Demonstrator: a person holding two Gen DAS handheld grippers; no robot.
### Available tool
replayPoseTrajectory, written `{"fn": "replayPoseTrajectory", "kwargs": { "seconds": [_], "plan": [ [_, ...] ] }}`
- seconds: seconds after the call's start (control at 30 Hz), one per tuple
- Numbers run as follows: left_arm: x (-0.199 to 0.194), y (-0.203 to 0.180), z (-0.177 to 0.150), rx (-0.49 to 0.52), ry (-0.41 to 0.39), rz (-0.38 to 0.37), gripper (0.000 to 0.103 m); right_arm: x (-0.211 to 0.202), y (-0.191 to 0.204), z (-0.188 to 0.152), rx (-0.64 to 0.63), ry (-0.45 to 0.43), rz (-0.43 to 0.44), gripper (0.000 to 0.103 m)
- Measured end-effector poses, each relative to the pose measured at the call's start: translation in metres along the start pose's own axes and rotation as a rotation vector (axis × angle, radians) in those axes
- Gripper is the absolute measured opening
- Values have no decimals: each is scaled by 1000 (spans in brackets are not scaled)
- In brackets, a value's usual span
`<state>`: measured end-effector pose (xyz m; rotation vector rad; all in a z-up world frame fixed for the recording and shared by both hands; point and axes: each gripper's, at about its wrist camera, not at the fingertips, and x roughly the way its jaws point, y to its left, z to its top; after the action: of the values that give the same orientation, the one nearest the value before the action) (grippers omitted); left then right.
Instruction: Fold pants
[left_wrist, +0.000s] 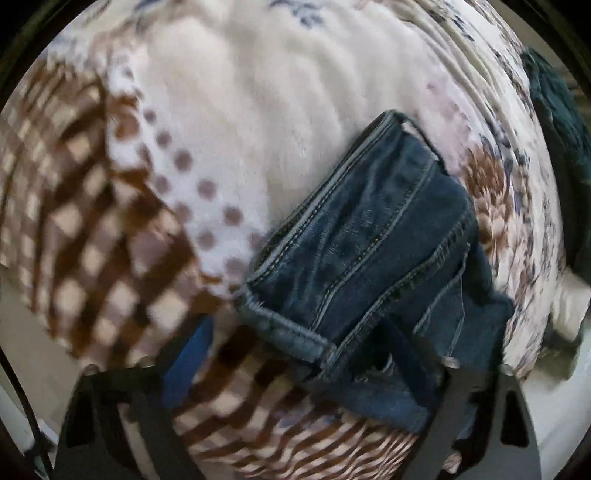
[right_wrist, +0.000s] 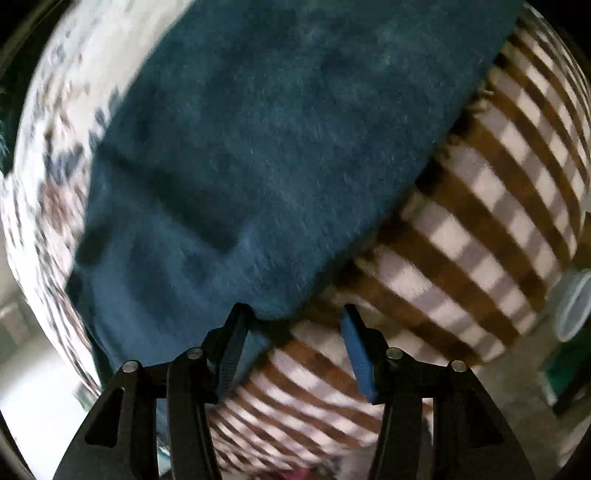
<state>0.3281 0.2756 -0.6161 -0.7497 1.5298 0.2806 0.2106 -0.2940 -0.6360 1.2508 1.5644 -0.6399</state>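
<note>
On the bed (left_wrist: 258, 92): one jeans (left_wrist: 376, 251) | left tool (left_wrist: 306, 369) released | right tool (right_wrist: 291, 350) released

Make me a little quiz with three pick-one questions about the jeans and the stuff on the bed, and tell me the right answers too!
1. Where do the folded jeans lie?
A. On the patterned bedding
B. On a wooden chair
C. In a basket

2. What colour is the fuzzy cloth in front of the right gripper?
A. Red
B. Dark teal
C. Yellow

3. How do the right gripper's fingers stand?
A. Apart, with nothing pinched
B. Clamped on a sock
C. Out of sight

Answers:
1. A, the denim rests on the white, dotted and brown-checked bedding in the left wrist view.
2. B, dark teal pile fills most of the right wrist view.
3. A, a clear gap shows between both fingers, with checked fabric visible behind it.
</note>
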Motion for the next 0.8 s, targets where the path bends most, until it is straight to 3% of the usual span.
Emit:
{"fn": "replayPoseTrajectory", "kwargs": {
  "seconds": [0.03, 0.07, 0.17, 0.3, 0.37, 0.43, 0.47, 0.5, 0.53, 0.57, 0.63, 0.73, 0.8],
  "plan": [
    [3, -1, 0, -12, -9, -17, 57, -3, 3, -2, -10, -40, 1, 29],
    [4, -4, 0, -14, -29, -29, 46, -7, 9, -5, -28, -88, -3, 22],
    [0, -19, -2, 30, -100, 30, 39, -12, 17, -6, -47, -125, -62, 12],
    [8, -11, 9, -22, -71, 9, 38, 1, 25, -10, -58, -79, -79, 13],
    [5, -20, 9, 45, -60, 34, 43, 3, 32, -2, -104, -42, -77, 16],
    [-8, -27, 5, 104, -58, 68, 44, -4, 29, 5, -124, 14, -16, 24],
    [-13, -36, -1, 156, -65, 106, 45, -7, 25, 3, -130, 33, 29, 27],
    [-21, -52, -11, 247, -82, 184, 45, -13, 21, 2, -134, 35, 57, 37],
    [-26, -62, -20, 306, -99, 222, 53, -24, 14, 1, -142, 17, 80, 50],
    [-30, -75, -32, 366, -122, 259, 72, -33, 8, 1, -146, -11, 84, 59],
    [-31, -109, -57, 449, -162, 313, 88, -50, -12, 9, -149, -111, 14, 60],
    [-12, -167, -92, 492, -154, 257, 93, -85, -48, 40, -131, -254, -63, 60],
    [11, -208, -118, 534, -101, 218, 95, -106, -83, 72, -60, -296, -11, 60]
  ]
}}
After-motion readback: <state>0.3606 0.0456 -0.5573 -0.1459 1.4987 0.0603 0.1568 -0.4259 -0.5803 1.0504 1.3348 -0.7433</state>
